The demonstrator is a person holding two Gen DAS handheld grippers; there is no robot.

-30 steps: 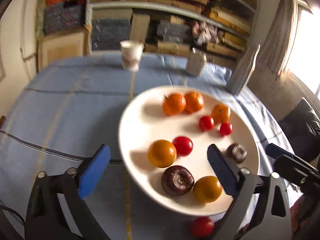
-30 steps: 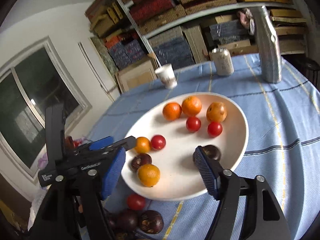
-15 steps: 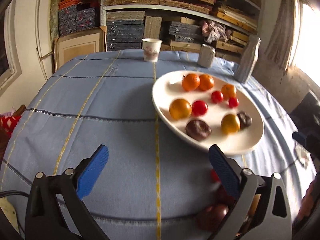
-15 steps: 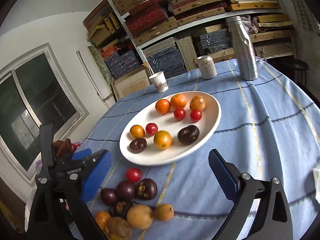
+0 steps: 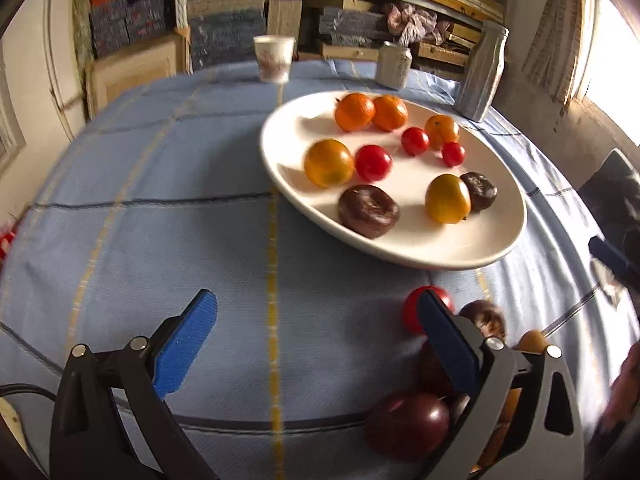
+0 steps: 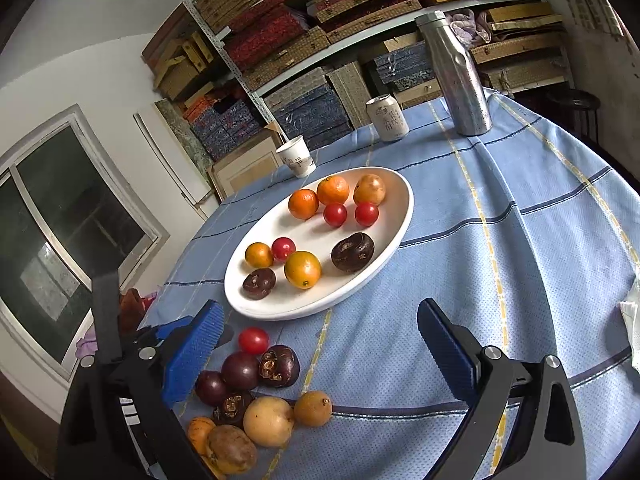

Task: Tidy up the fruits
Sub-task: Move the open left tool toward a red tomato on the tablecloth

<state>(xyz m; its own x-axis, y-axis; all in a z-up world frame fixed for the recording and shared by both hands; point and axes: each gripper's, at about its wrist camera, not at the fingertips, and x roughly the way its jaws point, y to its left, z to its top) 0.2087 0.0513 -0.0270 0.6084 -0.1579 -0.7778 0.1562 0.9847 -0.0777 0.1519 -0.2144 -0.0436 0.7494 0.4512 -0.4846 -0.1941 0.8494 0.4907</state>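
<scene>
A round desk under a blue checked cloth [image 6: 520,264] carries a white oval plate [image 6: 394,236], and everything else can be placed from that plate. On it lie three oranges at the far end [image 6: 332,190], three small red tomatoes [image 6: 335,215], two yellow-orange fruits [image 6: 302,269] and two dark brown fruits [image 6: 353,252]. Beyond the plate's far rim stand a paper cup [image 6: 298,157], a drink can [image 6: 387,118] and a tall metal bottle [image 6: 456,76], with shelves of stacked boxes behind them.

Just off the plate's near rim, on the cloth, sits a loose heap of fruit [image 6: 256,392]: one red tomato [image 6: 253,340] closest to the plate, then dark purple and brown fruits, then pale yellow and orange ones farthest from it.

The right gripper [image 6: 316,344] hovers on the near side of the plate with its blue pads spread wide and only cloth between them; the heap lies by its left pad, partly behind it. The left gripper [image 5: 316,332] also stands wide over bare cloth on the plate's near side, holding nothing. In its view the red tomato [image 5: 412,312] and a dark plum-like fruit [image 5: 408,424] sit partly hidden behind its right finger, outside the gap. Its view is slightly blurred.
</scene>
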